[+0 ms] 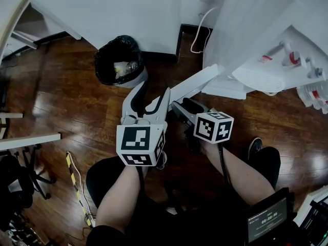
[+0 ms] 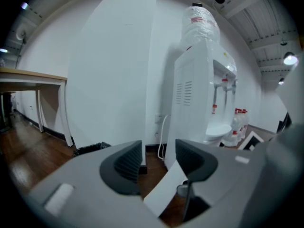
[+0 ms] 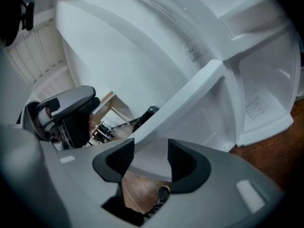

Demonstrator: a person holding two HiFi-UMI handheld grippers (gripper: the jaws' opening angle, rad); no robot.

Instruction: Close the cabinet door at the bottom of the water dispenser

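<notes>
The white water dispenser stands at the upper right, and its bottom cabinet door swings out toward me. My right gripper is at the door's free edge. In the right gripper view the door runs between the jaws of my right gripper, which stand apart, and the open cabinet is behind. My left gripper is open and empty just left of the door. The left gripper view looks past my left gripper at the dispenser, with the door low down.
A black-lined trash bin sits by the wall left of the dispenser, and a white cable hangs behind it. Bottles stand at far right. A white desk edge and striped tape are at left; my shoe is on the wooden floor.
</notes>
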